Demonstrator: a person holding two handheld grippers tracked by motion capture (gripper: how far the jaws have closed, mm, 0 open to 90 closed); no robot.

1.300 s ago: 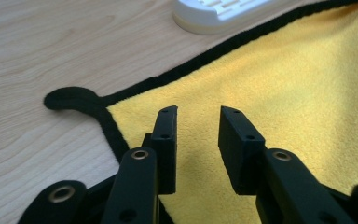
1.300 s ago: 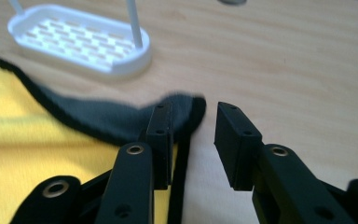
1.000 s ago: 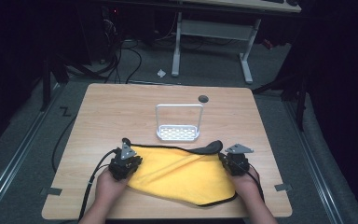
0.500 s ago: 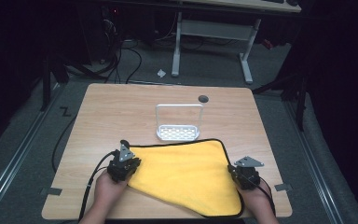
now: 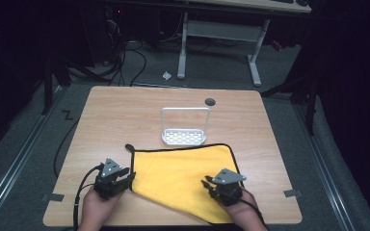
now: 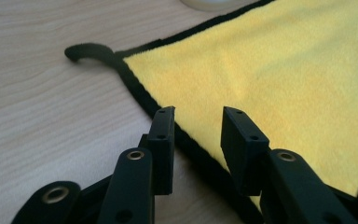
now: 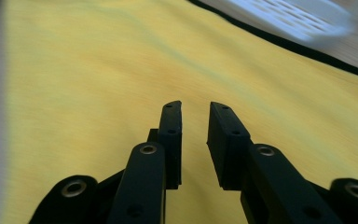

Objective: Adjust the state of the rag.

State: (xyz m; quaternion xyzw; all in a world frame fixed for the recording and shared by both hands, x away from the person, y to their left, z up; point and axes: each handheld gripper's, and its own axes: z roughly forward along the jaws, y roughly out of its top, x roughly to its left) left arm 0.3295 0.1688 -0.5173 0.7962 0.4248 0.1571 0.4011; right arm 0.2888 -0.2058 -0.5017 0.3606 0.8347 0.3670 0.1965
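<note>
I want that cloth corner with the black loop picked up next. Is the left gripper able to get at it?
Probably yes: the left gripper is open beside the yellow cloth, and bare table lies between it and the black loop.

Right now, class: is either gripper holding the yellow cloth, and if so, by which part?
Nothing is held. The left gripper stands open over the yellow cloth's black edge, its jaws having just been opening; the right gripper stands open above the cloth's middle.

white rack (image 5: 184, 126) mid-table, bare wood around
</note>
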